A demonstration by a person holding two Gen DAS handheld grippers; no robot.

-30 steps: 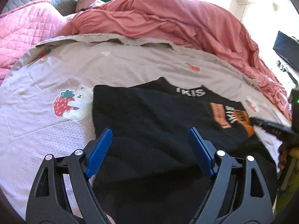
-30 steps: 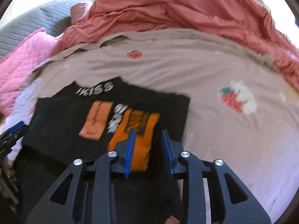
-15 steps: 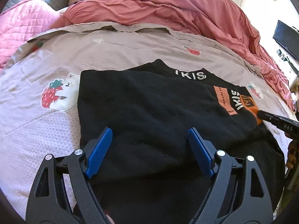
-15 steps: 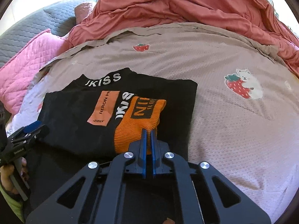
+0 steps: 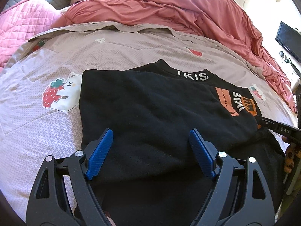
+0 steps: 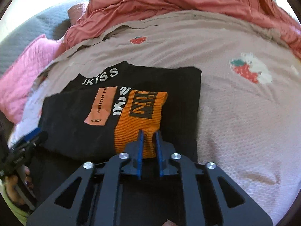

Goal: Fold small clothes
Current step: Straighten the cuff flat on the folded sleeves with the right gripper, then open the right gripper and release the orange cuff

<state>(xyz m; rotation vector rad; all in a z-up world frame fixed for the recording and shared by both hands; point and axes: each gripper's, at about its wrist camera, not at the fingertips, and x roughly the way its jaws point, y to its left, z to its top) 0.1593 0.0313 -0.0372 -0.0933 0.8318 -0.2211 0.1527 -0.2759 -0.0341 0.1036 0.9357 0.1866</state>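
Black knit top (image 5: pixel 150 113), partly folded, lies flat on my taupe strawberry-print bed cover (image 5: pixel 37 122), directly ahead of both tools. L gripper (image 5: pixel 150 146): blue pads spread wide, hovering over the hem-side cloth, gripping nothing. R gripper (image 6: pixel 148 137): pads drawn close w/ a fold of the orange ribbed cuff (image 6: pixel 143 113) between them; it looks pinched, though a narrow gap shows, so I judge the hold light. Cuff lies on top of the black body, just R of the salmon label (image 6: pixel 101 107). Collar w/ white lettering (image 6: pixel 101 75) points away from me. Rose duvet (image 5: pixel 169 9) bunched far beyond.

Step in hand, as I read it: laying the sleeve across the body. To do it well, I'd keep the cuff low and taut, set it parallel to the side edge, then release only once the sleeve rests flat. L tool should press the near cloth so the body doesn't drag. Risk: the thick knit springs back or bunches under the cuff.
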